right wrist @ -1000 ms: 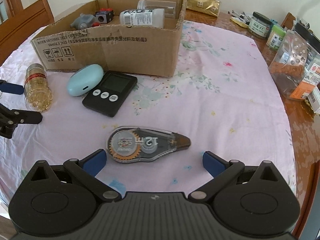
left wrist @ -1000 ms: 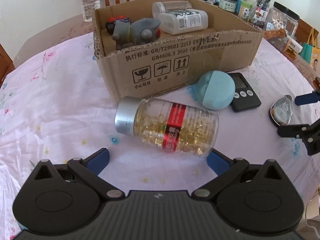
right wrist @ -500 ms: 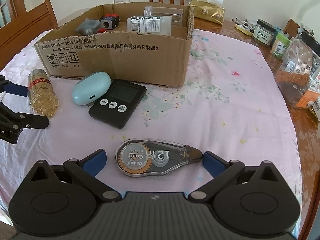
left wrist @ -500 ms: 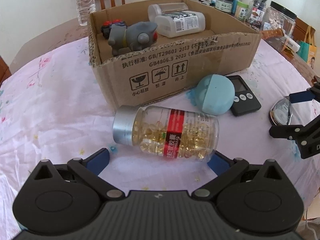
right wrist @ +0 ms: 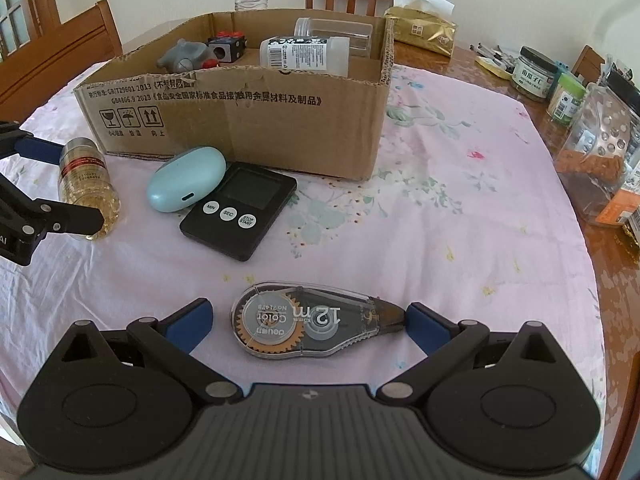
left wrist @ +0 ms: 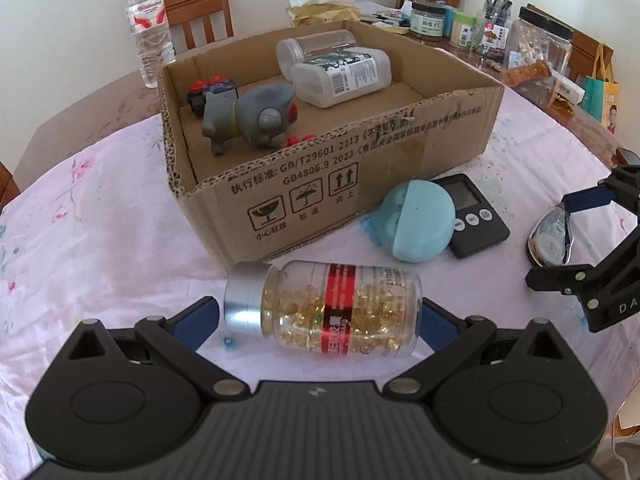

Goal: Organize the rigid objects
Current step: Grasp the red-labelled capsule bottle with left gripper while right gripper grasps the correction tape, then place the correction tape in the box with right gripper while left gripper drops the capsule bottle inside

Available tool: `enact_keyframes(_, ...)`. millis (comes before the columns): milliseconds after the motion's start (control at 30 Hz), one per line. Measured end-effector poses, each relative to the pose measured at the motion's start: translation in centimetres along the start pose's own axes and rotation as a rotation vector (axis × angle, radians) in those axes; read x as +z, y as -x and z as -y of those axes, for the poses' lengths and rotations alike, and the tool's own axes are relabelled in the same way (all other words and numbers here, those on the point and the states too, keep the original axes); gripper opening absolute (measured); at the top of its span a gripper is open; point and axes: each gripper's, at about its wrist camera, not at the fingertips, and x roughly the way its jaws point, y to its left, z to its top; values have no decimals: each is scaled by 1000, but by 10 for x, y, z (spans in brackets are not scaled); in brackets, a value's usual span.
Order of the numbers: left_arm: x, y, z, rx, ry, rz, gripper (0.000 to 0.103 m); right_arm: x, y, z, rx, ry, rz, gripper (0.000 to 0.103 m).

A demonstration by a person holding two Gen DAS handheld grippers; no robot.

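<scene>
A clear bottle of yellow capsules [left wrist: 340,308] with a silver cap lies on its side on the pink cloth. My left gripper [left wrist: 318,318] is open, one finger at each end of the bottle. A clear correction-tape dispenser [right wrist: 316,322] lies flat between the fingers of my open right gripper [right wrist: 308,322], whose right finger is close to the dispenser's tip. The open cardboard box [left wrist: 320,184] holds a grey toy [left wrist: 248,120], a dark cube and two clear bottles [left wrist: 340,72]. A pale blue case [right wrist: 186,184] and a black timer [right wrist: 240,208] lie in front of the box.
A water bottle [left wrist: 150,28] and wooden chairs stand behind the box. Jars [left wrist: 540,52], tins and packets crowd the bare wooden table at the right [right wrist: 592,160]. A gold tissue pack [right wrist: 424,34] lies past the box. Open cloth stretches right of the timer.
Both grippers have moved forward and lower. The capsule bottle now sits between the left fingers and the tape dispenser between the right fingers. Nothing on the table has shifted.
</scene>
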Motion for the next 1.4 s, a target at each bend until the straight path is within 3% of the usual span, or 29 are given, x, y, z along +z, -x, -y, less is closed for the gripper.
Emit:
enact_keyframes(300, 3, 0, 1, -7, -18, -10, 94, 4, -1, 1, 5, 2, -21, 103)
enact_keyframes(500, 5, 1, 1, -3, -30, -13, 94, 7, 1, 5, -6, -10, -32, 93)
enact_keyframes(1200, 12, 5, 3, 12, -41, -89, 93, 18, 10, 11, 11, 25, -60, 93)
enact_keyframes(1400, 18, 22, 2, 22, -28, -87, 93, 32, 28, 14, 57, 52, -43, 93)
